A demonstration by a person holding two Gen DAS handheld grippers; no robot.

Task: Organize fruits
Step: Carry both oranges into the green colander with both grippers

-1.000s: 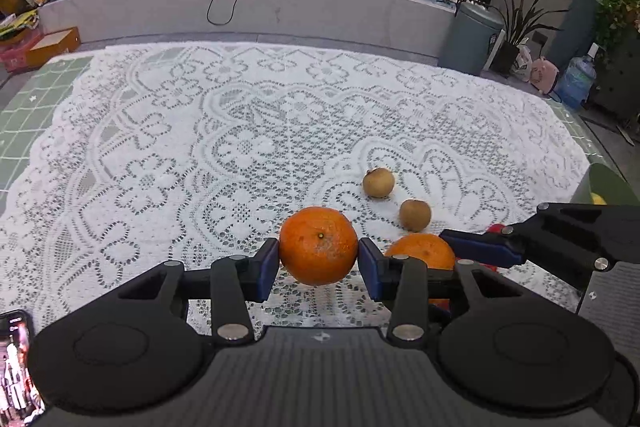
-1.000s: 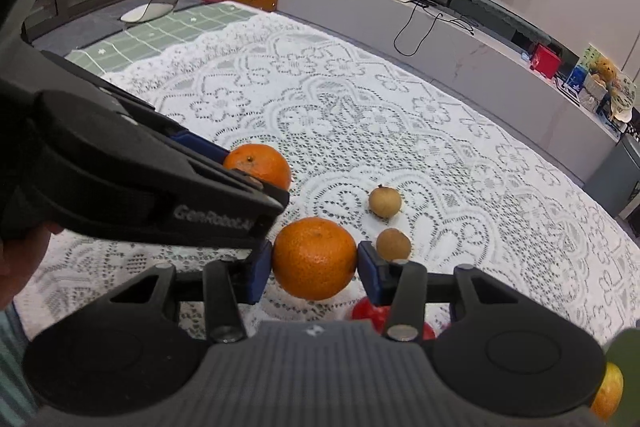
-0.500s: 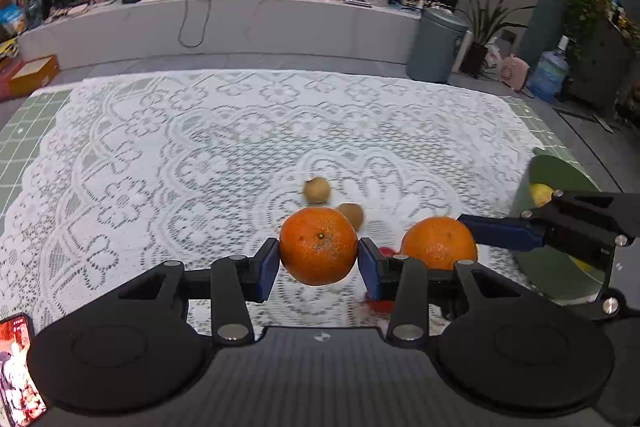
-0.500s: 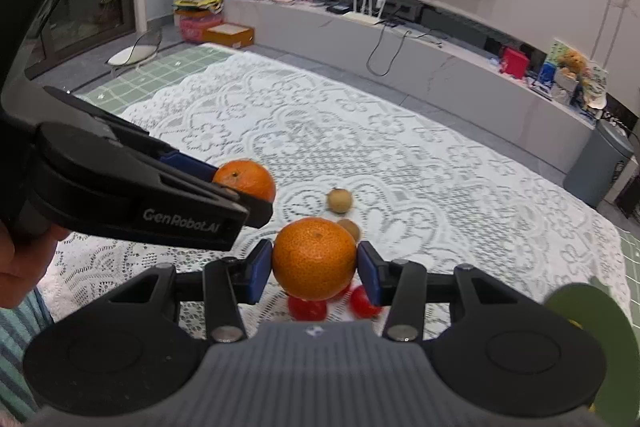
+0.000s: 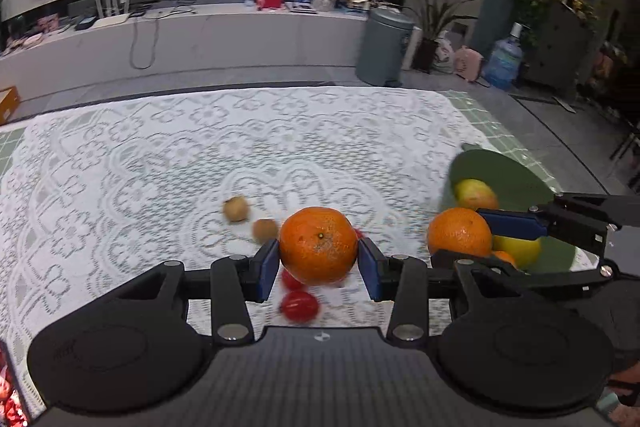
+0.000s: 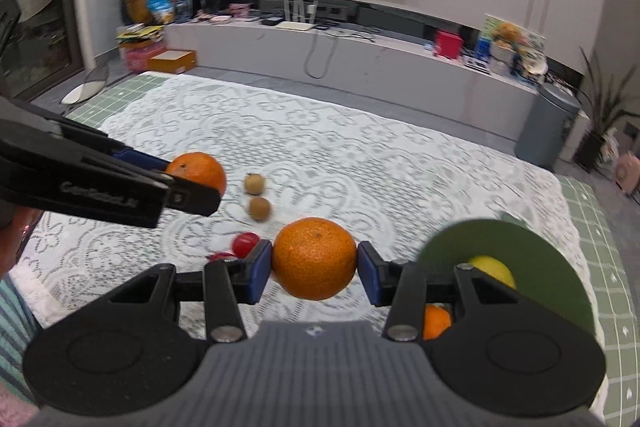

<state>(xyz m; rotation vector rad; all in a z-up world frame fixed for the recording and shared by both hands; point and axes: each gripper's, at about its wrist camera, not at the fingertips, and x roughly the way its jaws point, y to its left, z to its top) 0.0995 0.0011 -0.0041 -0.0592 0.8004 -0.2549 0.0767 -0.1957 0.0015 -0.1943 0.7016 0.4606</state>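
1. Both carried oranges now further right than a second ago and nearer the dark green round bowl point(image 5: 516, 175); bowl barely in view a second back, now large at the right of both views.
2. Left gripper point(image 5: 319, 259) clamped on a round orange mandarin with pitted skin point(image 5: 318, 245), held off the white lace tablecloth point(image 5: 120, 163).
3. Right gripper point(image 6: 315, 269) clamped on a second round orange mandarin point(image 6: 315, 258), also lifted, close beside the bowl rim in the left view.
4. Likely meaning: transport leg nearly done, drop into bowl next; right one probably first.
5. Left on the cloth: two small round brown fruits point(image 5: 236, 208), two small red tomato-like fruits point(image 5: 299, 303).
6. In the bowl: yellow-green round fruit point(image 5: 474, 193), plus yellow and orange pieces partly behind the right gripper's fingers.
7. Hard to read: motion blur on cloth fruits; one red fruit mostly hidden under the left mandarin; bowl floor and count of contents cut off by gripper bodies; height above the cloth not judgeable.
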